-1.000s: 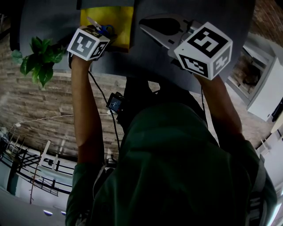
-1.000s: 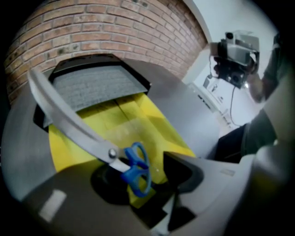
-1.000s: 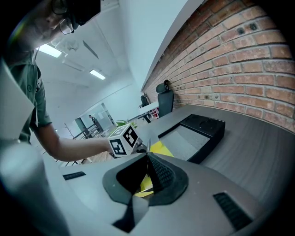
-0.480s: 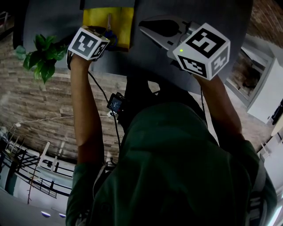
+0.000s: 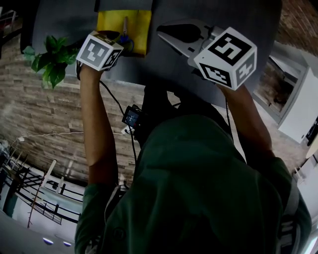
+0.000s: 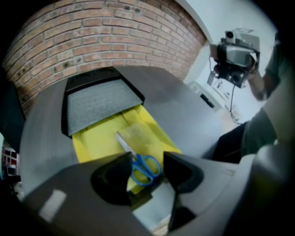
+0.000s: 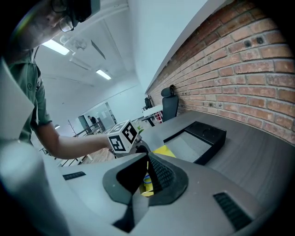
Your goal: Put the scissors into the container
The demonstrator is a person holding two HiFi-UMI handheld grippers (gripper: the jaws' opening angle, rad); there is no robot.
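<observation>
Blue-handled scissors (image 6: 144, 166) (image 5: 124, 32) lie flat on a yellow sheet (image 6: 101, 138) (image 5: 136, 27), blades pointing at the container. The container (image 6: 99, 99) (image 7: 196, 138) is a black tray with a grey floor, just beyond the sheet; only its near edge (image 5: 121, 5) shows in the head view. My left gripper (image 6: 146, 159) (image 5: 117, 42) hovers over the scissors' handles, open, its jaws on either side of them without touching. My right gripper (image 7: 146, 173) (image 5: 166, 30) hangs above the table to the right, shut and empty.
The grey table (image 6: 184, 106) runs along a brick wall (image 6: 92, 41). A green plant (image 5: 47, 62) stands off its near left corner. A small black device (image 5: 131, 116) hangs on a cable at the person's chest.
The scissors were tilted up at my left gripper's tip a second ago; now they lie straight on the yellow sheet. The left gripper has eased back slightly. The right gripper has hardly moved.
</observation>
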